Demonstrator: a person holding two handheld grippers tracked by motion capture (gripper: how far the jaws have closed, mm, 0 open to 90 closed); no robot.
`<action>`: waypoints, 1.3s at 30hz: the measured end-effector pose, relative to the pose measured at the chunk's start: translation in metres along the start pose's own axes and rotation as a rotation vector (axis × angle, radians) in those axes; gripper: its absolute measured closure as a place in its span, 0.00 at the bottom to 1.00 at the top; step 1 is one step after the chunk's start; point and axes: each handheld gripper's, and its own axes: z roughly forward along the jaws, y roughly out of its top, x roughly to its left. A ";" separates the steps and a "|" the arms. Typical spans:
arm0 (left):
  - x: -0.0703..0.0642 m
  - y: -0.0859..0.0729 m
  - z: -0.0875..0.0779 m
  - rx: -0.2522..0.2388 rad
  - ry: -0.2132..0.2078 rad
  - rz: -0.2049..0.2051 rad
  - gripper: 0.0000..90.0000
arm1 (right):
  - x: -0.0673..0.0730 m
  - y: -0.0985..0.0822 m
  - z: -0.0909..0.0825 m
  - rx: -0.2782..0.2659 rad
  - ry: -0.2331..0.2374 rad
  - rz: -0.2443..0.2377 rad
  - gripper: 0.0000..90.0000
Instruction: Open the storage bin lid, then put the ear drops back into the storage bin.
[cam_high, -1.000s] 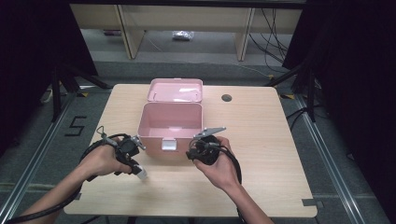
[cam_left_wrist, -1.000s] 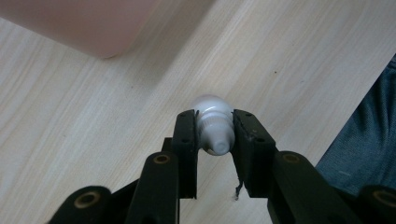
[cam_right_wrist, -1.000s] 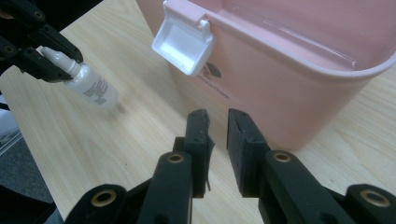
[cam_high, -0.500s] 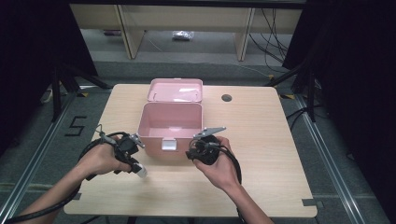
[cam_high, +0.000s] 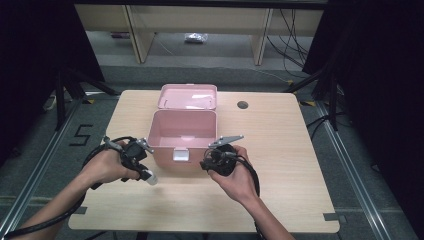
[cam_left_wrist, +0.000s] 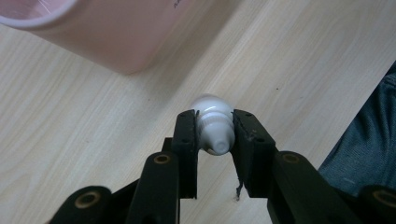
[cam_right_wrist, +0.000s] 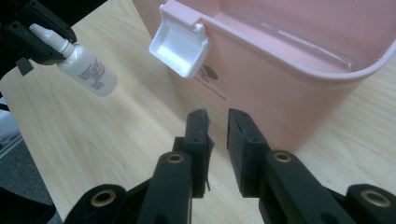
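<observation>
The small white plastic dropper bottle (cam_right_wrist: 86, 69) is clamped by its cap end in the left claw (cam_left_wrist: 214, 133), held just above the wooden table (cam_high: 300, 165) near its front edge, beside the left front corner of the open pink plastic box (cam_high: 184, 135). The right claw (cam_right_wrist: 217, 128) holds nothing, its jaws a little apart, close to the box's front wall by the white latch (cam_right_wrist: 181, 45).

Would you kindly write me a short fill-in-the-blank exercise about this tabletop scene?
1. The left gripper clamps a small white plastic ____ by its cap end.
2. The open pink plastic box has a white ____ on its front wall.
3. The right gripper holds ____ between its jaws.
4. The box stands on a light ____ table.

Missing words: bottle; latch; nothing; wooden
</observation>
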 end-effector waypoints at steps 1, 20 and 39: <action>0.000 0.000 -0.001 -0.006 0.001 -0.004 0.79 | 0.000 0.000 0.000 0.000 0.000 0.003 0.87; 0.005 0.005 -0.015 -0.051 0.028 -0.028 0.79 | 0.000 0.002 -0.002 -0.010 0.007 0.005 0.88; 0.011 0.009 -0.034 -0.055 0.049 -0.020 0.79 | 0.006 0.006 0.001 -0.014 0.008 0.003 0.87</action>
